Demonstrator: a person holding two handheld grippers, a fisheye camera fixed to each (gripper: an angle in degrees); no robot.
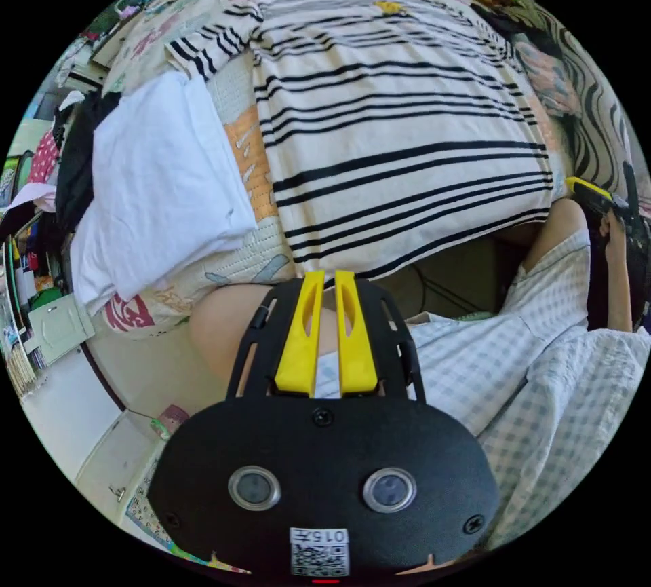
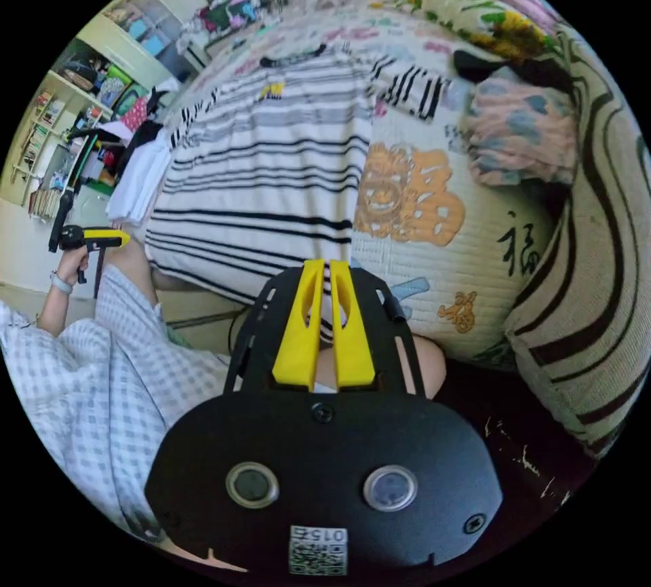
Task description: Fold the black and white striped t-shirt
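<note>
Nearest the lens in the left gripper view, the left gripper [image 1: 327, 275] has its yellow jaws drawn close together with only a thin slit between them and nothing clearly caught there; its tips sit at the hem of the shirt, at centre frame. In the right gripper view the right gripper [image 2: 323, 264] looks the same, jaws nearly closed, tips at the lower right corner of the hem; whether cloth is pinched there I cannot tell.

The bed [image 2: 434, 254], with its patterned quilt, takes up the upper half of both frames. The black and white striped t-shirt [image 1: 400, 139] lies spread flat on it, collar toward the top of the frame and hem at the near edge, slightly overhanging. A folded white cloth [image 1: 156, 186] sits just beside the shirt at the left of the left gripper view. A striped cushion [image 2: 590, 315] stands at the right of the right gripper view.

The fold looks not yet begun. To do it well, each gripper should probably take one hem corner and carry both up evenly toward the collar.

Bare quilt lies to the right of the shirt; the white cloth crowds the other side.
</note>
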